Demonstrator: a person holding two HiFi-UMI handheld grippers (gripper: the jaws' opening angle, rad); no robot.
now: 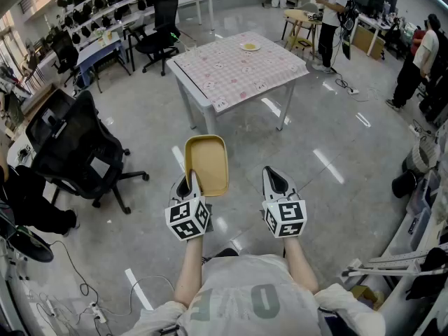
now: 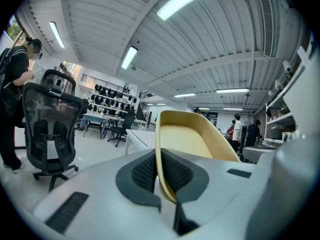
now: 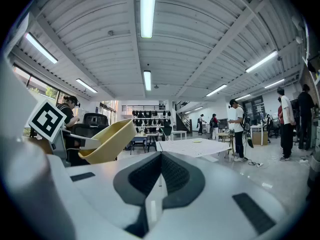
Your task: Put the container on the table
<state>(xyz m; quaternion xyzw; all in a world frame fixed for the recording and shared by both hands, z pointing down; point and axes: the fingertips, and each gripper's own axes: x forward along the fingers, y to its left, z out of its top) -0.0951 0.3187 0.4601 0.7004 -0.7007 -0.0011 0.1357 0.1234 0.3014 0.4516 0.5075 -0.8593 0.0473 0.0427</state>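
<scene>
A yellow oblong container [image 1: 206, 163] is held out in front of me over the floor, its near rim pinched in my left gripper [image 1: 194, 182], which is shut on it. In the left gripper view the container's wall [image 2: 185, 139] stands between the two dark pads. The right gripper view has the container [image 3: 106, 143] at its left. My right gripper [image 1: 274, 180] is beside it, shut with nothing in it; its pads meet [image 3: 160, 176]. The table [image 1: 238, 68] with a pink checked cloth stands ahead, some way off, also in the right gripper view [image 3: 192, 146].
A small plate [image 1: 250, 46] lies at the table's far side. A black office chair [image 1: 80, 152] stands to my left, more chairs and desks [image 1: 150, 37] behind it. People stand at the back right [image 1: 332, 19]. Cables [image 1: 84, 285] trail on the floor near my feet.
</scene>
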